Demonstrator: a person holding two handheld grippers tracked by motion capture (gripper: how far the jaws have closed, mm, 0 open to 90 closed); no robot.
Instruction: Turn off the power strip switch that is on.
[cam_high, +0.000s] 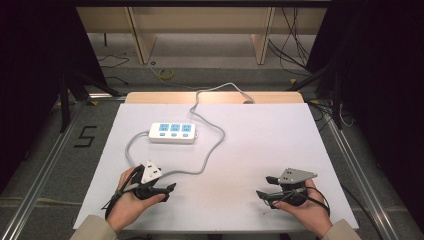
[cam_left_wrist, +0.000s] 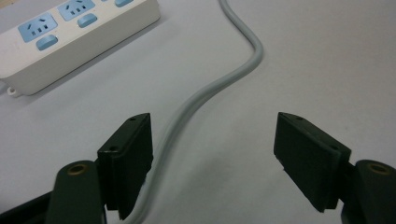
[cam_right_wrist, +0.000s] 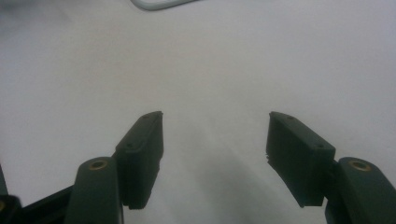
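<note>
A white power strip (cam_high: 172, 132) with three blue sockets lies on the white sheet (cam_high: 260, 140), left of centre. Its grey cable (cam_high: 212, 145) loops right, then back toward the near left. My left gripper (cam_high: 165, 183) rests at the near left, open, pointing right. In the left gripper view the cable (cam_left_wrist: 219, 81) runs between the spread jaws of the left gripper (cam_left_wrist: 212, 154), close to the left one, and the power strip (cam_left_wrist: 70, 32) lies at the upper left. My right gripper (cam_high: 264, 186) sits at the near right, open. Bare sheet lies between the jaws of the right gripper (cam_right_wrist: 215, 149).
The sheet covers a wooden table (cam_high: 215, 97) whose far edge shows. The strip's second cable (cam_high: 225, 87) runs off the far edge. A floor mark "5" (cam_high: 86, 136) lies to the left. Metal frame rails (cam_high: 350, 155) flank the table, and loose cables (cam_high: 167, 74) lie on the floor beyond.
</note>
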